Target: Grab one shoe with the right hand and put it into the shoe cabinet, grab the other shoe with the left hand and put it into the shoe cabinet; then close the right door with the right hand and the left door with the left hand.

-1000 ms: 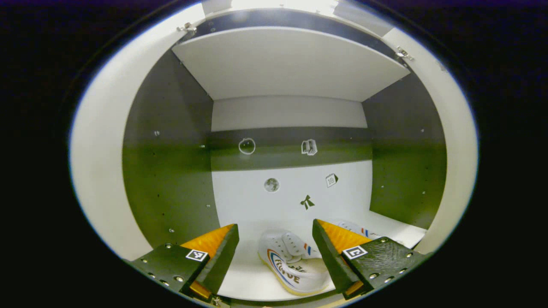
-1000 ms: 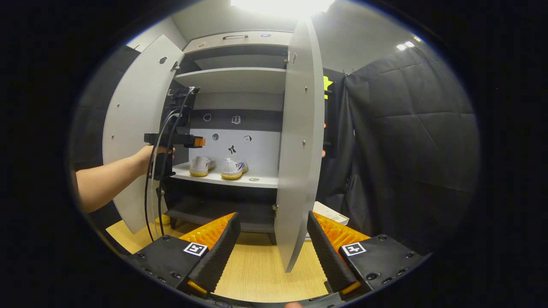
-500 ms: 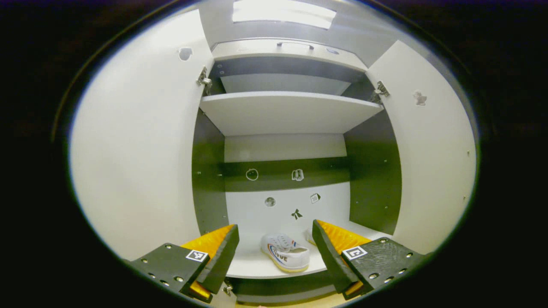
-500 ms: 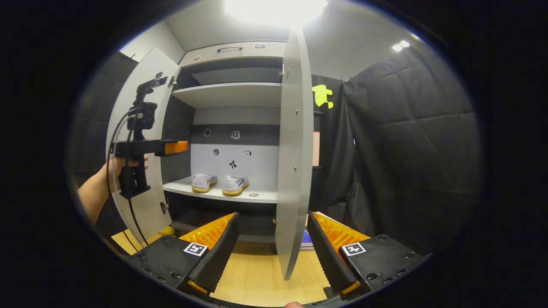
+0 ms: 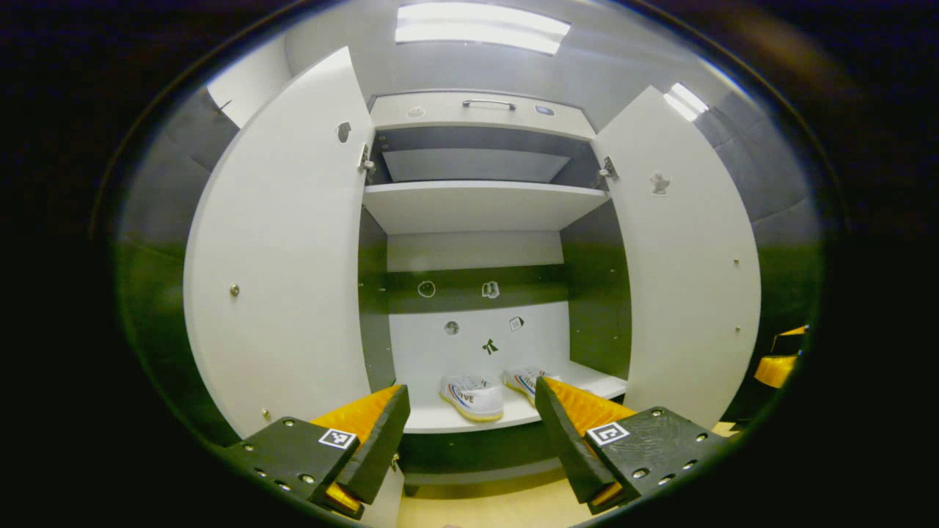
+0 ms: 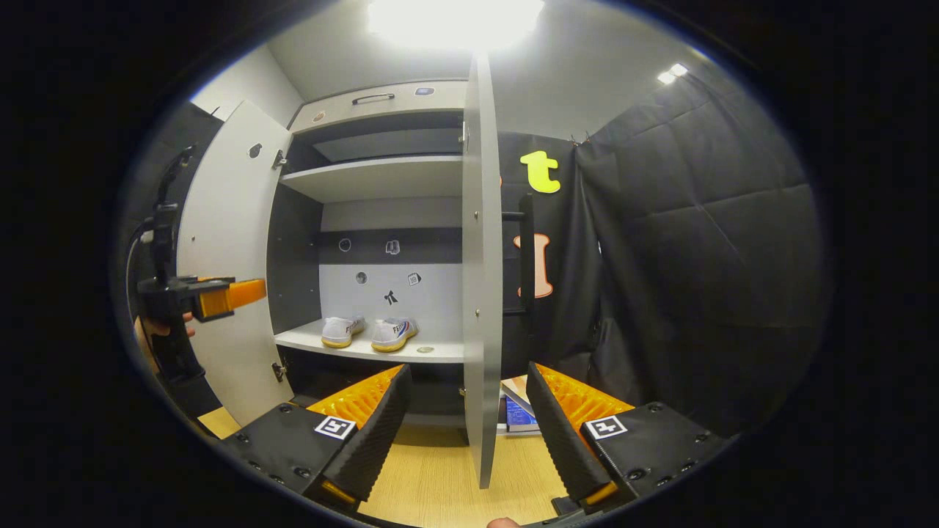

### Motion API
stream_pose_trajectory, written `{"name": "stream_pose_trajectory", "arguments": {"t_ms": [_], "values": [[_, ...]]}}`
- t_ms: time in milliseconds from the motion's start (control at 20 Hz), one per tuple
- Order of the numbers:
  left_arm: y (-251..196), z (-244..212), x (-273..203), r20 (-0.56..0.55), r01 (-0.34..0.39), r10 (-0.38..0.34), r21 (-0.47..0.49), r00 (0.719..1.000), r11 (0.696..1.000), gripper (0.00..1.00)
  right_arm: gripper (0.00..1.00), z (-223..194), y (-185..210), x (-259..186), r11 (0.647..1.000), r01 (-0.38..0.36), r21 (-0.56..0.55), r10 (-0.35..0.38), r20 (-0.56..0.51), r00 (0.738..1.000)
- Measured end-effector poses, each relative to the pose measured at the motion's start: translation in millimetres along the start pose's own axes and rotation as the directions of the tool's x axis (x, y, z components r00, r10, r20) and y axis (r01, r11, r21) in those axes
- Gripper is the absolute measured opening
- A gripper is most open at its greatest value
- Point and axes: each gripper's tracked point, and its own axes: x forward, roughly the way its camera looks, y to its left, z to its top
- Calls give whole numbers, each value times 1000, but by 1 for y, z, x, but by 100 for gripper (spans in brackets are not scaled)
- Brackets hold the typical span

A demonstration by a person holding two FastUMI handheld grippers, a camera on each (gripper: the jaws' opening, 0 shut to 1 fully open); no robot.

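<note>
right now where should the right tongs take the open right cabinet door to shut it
Take the tall grey right cabinet door at its free front edge, low down, coming straight on: it stands edge-on between the open right tongs, hinged at the rear.

- You are facing a pale wall (image 6: 557,88) behind the booth, with a bright ceiling light (image 5: 480,26) overhead and a smaller one (image 6: 671,72) to the far right.
- To your right hangs quilted black cloth (image 6: 697,257).
- Below you lies a light wooden floor (image 6: 433,480).
</note>
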Motion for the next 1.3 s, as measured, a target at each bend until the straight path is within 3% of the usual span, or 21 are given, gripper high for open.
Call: {"name": "stream_pose_trajectory", "arguments": {"t_ms": [300, 550, 750, 950, 1300], "values": [[3, -18, -44, -31, -24, 24, -6, 999, 1000, 98, 98, 14, -17, 5, 1000, 25, -17, -24, 25, 999], [7, -23, -66, -35, -32, 33, 7, 999, 999, 100, 98, 28, -56, 9, 993, 118, -16, -117, 50, 992], [14, -22, -82, -29, -48, 47, -3, 998, 999, 100, 98, 35, -96, 19, 974, 227, 2, -227, 65, 972], [26, -23, -100, -33, -77, 77, 2, 996, 997, 100, 96, 39, -122, 33, 956, 292, 0, -291, 70, 954], [57, -22, -123, -36, -151, 151, 16, 988, 988, 100, 98, 52, -120, 58, 960, 281, 6, -280, 101, 955]]}}
